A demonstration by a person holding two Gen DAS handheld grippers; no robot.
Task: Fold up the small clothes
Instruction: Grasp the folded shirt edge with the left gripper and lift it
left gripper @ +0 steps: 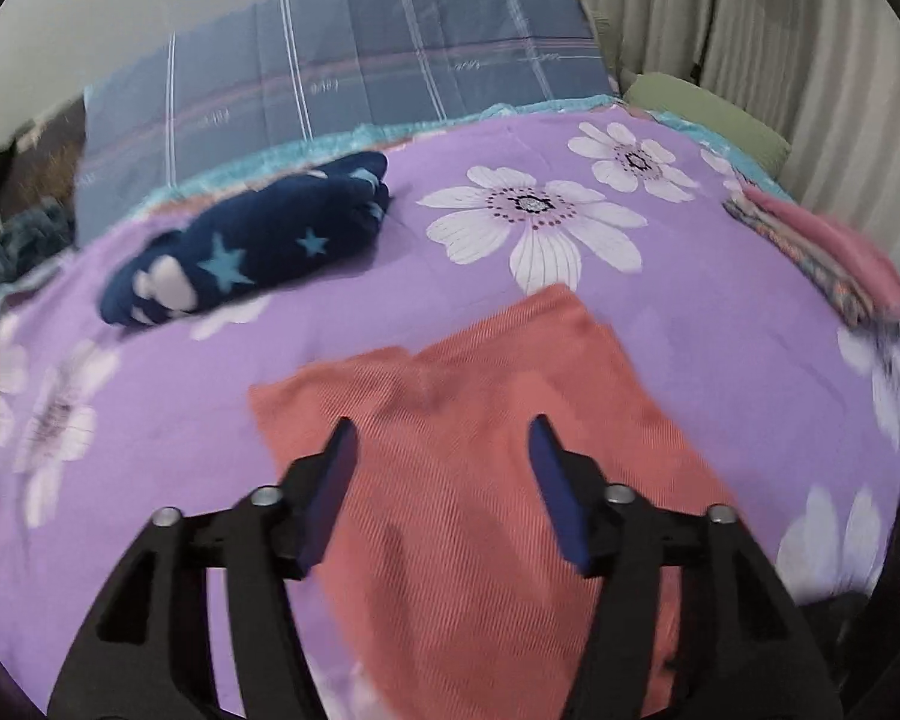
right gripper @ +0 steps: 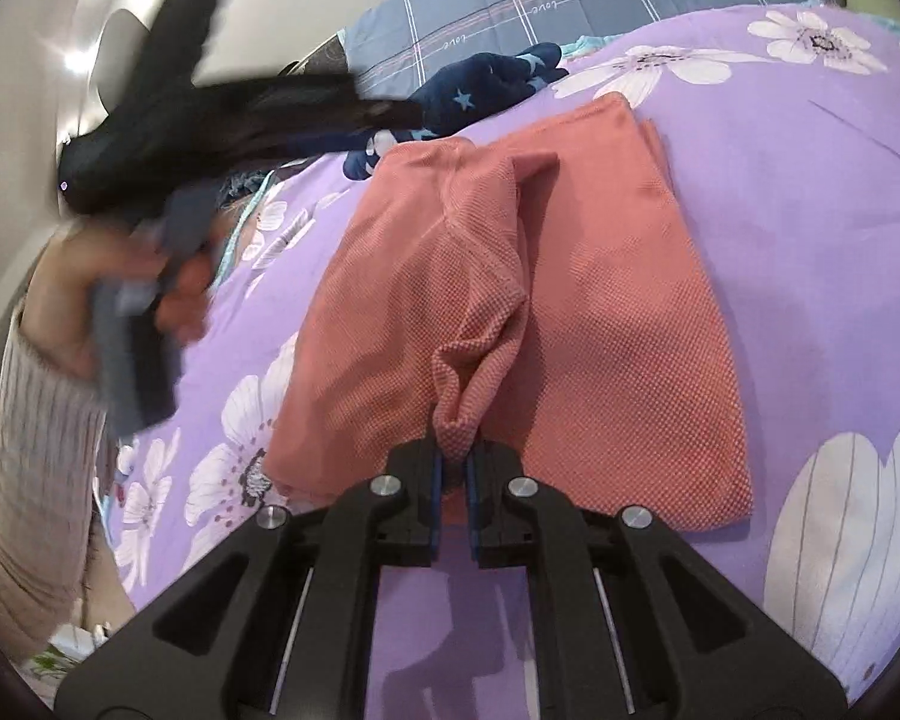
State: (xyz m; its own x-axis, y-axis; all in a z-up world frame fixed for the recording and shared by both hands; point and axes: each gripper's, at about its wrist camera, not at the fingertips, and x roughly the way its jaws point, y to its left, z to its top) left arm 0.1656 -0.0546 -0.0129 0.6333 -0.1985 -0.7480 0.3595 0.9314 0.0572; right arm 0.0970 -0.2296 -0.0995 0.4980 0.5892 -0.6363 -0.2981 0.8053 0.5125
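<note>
- Two garments already look finished: a navy star-print bundle lies far ahead and to the left of the left hand-held gripper, and a small stack with a pink piece on top sits far ahead to its right, near the bed edge.
- The left hand-held gripper stands spread, nothing between its blue pads, hovering over the near part of the coral shirt; no cloth touches the pads.
- The coral shirt lies flat on the purple floral bedsheet, directly ahead of both hand-held grippers, folded into a long narrow panel.
- The right hand-held gripper is pressed together, pinching a bunched fold of the coral shirt, which rises in a ridge just ahead of its tips while the rest rests on the sheet.
- In the right wrist view the left hand and its tool are blurred, well off to the left of the shirt.
- Judged progress: the lengthwise fold looks partly done; flattening the pinched flap and a crosswise fold likely remain, then stacking.
</note>
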